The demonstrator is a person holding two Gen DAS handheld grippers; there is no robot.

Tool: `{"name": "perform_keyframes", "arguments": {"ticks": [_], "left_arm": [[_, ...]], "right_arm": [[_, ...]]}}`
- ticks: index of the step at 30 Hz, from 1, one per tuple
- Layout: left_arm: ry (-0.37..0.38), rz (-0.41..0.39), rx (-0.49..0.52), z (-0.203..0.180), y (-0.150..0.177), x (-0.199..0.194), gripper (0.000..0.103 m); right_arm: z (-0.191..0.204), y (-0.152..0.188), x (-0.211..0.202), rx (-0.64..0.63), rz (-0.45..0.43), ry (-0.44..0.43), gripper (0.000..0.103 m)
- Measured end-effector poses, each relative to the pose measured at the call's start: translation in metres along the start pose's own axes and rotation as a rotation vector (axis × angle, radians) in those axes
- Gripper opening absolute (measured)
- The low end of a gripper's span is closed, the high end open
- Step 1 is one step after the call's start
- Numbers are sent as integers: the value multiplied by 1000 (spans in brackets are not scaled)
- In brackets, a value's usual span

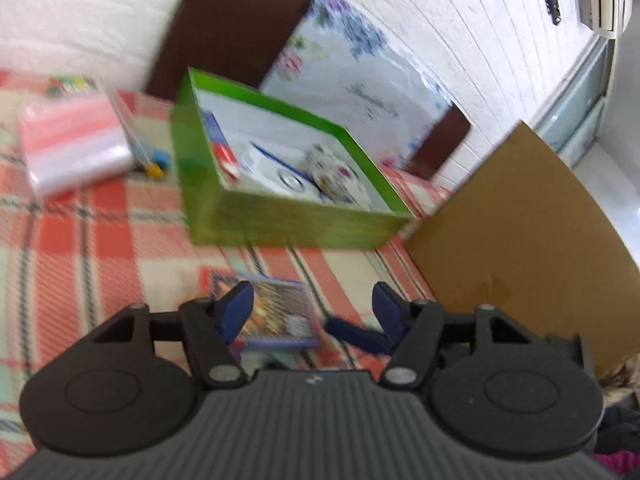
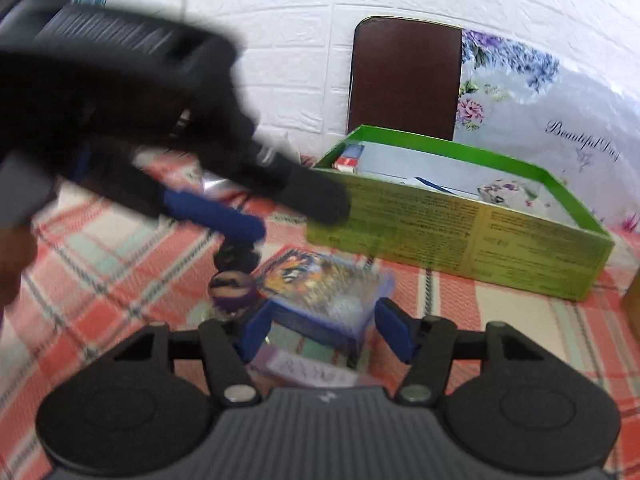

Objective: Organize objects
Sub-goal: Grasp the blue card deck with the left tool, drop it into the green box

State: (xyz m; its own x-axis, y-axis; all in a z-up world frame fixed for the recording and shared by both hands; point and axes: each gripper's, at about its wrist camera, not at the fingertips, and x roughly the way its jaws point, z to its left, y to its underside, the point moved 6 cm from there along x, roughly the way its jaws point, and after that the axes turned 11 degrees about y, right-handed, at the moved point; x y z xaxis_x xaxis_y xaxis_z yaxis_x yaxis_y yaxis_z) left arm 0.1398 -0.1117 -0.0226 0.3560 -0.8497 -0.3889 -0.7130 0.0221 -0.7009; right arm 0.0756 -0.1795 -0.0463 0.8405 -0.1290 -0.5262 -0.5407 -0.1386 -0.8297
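Nearest in the right wrist view, the right gripper [image 2: 322,330] straddles a small colourful box [image 2: 320,284] lying flat on the red plaid cover [image 2: 500,320]. Its blue pads sit at the box's near corners, the left one against the box's edge, the right one just beside it with a sliver of gap; blur makes it impossible to tell whether they press. A pale card with writing [image 2: 312,372] lies under the near edge of the box, and a purple striped ball-like object [image 2: 233,286] sits just left of it.

In the left wrist view, the left gripper [image 1: 312,312] hangs half open over the same cover. Its left pad overlaps the box's [image 1: 280,312] left edge, while its right pad stands clear of it; nothing is clamped. A blue finger of the right gripper shows near that right pad.

Farther back rests a green tray-like carton [image 1: 288,224] holding a red-and-blue packet [image 1: 220,148], a white box [image 1: 272,168] and a floral cup [image 1: 332,172]. Left of it lies a stack of zip bags [image 1: 68,144]; right of it leans a brown cardboard sheet [image 1: 528,232]. Behind stand a floral pillow [image 1: 360,80], a dark headboard [image 1: 232,24] and a white brick wall [image 1: 460,20].
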Motion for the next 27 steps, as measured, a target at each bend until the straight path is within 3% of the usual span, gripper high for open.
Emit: {"name": "perform_keyframes", "arguments": {"ticks": [2,5,14,17,20,23,27], "left_arm": [[-41,-12,-44,12,-4,-10,67],[-83,-24,-114,33,-3,-29,67],[-97,5,-169,48,7,-30,68],[-77,36,-135,40,2,-14,68],[-77,114,-68,33,1,8,68],[-53,218,-85,37,11,32,67],[-89,221,-9,29,18,40,67]], "right_arm": [[-1,5,-5,6,8,-20,62],[-3,8,-7,16,5,-22,74],[-10,6,-5,49,5,-2,74],[-18,4,-3,65,13,13,74],[-21,1,0,51,17,21,75],[-13,0,17,6,68,7,76],[-6,-5,40,39,103,-48,77]]}}
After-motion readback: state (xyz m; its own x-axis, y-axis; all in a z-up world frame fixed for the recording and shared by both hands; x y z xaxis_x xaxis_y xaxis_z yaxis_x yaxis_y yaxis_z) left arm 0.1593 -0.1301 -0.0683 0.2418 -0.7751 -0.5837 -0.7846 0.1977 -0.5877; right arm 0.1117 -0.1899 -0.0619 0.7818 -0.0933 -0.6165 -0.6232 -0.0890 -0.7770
